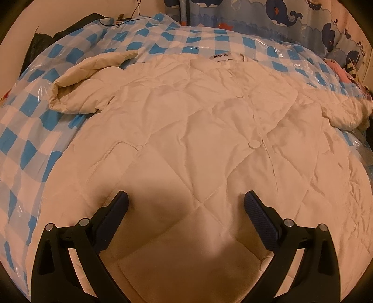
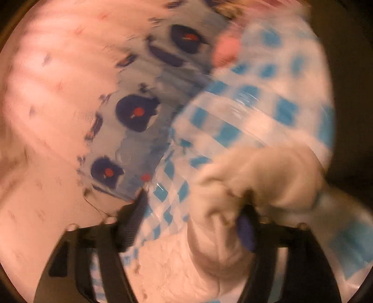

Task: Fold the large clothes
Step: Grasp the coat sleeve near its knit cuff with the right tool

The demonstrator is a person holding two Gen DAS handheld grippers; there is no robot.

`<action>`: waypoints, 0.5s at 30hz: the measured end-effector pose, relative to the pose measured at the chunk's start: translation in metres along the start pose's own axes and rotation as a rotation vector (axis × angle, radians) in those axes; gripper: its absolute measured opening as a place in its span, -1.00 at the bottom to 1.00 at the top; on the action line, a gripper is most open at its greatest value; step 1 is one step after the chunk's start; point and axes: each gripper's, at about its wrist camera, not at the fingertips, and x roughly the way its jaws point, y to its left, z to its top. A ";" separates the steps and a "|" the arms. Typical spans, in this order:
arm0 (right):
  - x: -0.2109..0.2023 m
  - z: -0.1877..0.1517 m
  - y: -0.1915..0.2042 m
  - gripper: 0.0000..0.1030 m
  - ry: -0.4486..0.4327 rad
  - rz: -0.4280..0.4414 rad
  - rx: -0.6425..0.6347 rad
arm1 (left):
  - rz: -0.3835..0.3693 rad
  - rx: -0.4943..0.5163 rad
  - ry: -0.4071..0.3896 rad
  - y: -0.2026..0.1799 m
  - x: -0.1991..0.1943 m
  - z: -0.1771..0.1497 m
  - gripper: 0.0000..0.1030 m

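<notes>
**Inspector:** Start nearest. What is the left gripper (image 1: 186, 200) doing?

**Onlooker:** Its jaws stand wide apart, nothing between them. It hangs over the lower front panel of the cream quilted jacket (image 1: 198, 130), throwing a shadow on the fabric. I cannot tell whether the tips touch the cloth.

**Inspector:** And the jacket itself?

**Onlooker:** Spread front-up on the blue-and-white checked cover (image 1: 30, 130), which has clear plastic over it. Round snap buttons (image 1: 254, 143) run up the placket to the collar label (image 1: 220, 56). The left-hand sleeve (image 1: 86, 88) in that view lies doubled back beside the body, its cuff pointing away. The other sleeve (image 1: 331, 111) trails off towards the far right edge.

**Inspector:** The right gripper (image 2: 193, 209)?

**Onlooker:** That view is badly blurred. The jaws stand apart; a bunch of cream jacket fabric (image 2: 256, 177) lies against the right-hand finger (image 2: 246, 230) and partly covers it. Whether it is pinched, I cannot tell.

**Inspector:** Beyond the bed?

**Onlooker:** A whale-print curtain (image 1: 291, 16), and dark items (image 1: 39, 44) at the far left corner.
</notes>
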 end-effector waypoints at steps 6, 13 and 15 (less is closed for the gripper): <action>0.079 0.026 0.023 0.77 0.390 -0.384 -0.110 | -0.004 -0.004 0.006 -0.001 0.003 0.000 0.85; 0.109 -0.039 0.120 0.77 0.295 -0.448 -0.698 | -0.005 0.012 0.001 -0.003 0.003 0.000 0.85; 0.172 -0.063 0.116 0.84 0.530 -0.558 -0.739 | -0.003 0.015 0.002 -0.005 0.004 0.000 0.85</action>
